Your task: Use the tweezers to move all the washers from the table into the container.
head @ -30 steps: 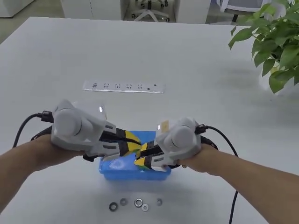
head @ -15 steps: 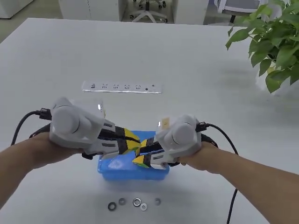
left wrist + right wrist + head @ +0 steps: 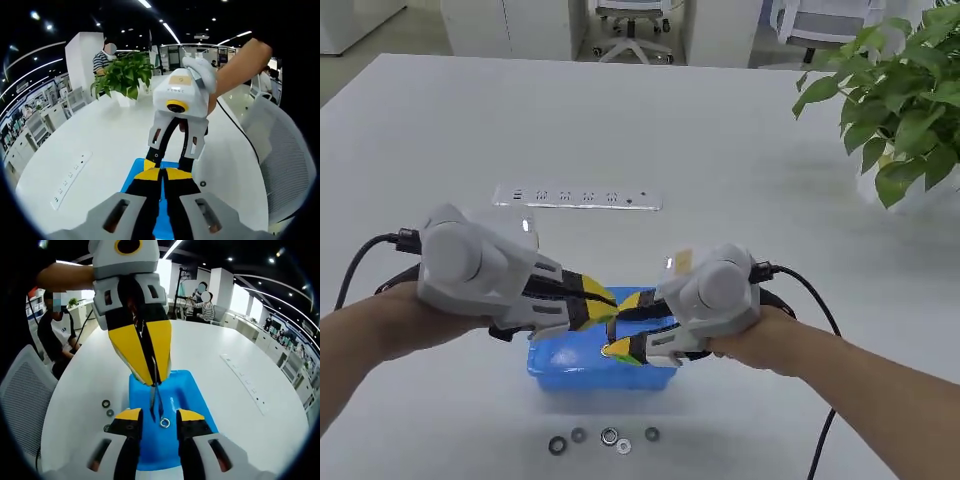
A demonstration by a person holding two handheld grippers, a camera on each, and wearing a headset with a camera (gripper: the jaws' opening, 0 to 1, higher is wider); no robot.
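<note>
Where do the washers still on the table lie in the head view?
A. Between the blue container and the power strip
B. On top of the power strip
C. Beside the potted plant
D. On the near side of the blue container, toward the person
D: the washers lie in a short row on the table just in front of the blue container, on the person's side.

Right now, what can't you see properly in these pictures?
Head view: the left gripper and right gripper cover the inside of the blue box.
Head view: tips of the tweezers are hidden behind those grippers.
Right gripper view: whether the tweezers touch the washer in the box is too small to tell.
Right gripper view: one table washer is half hidden by that gripper's jaw.
</note>
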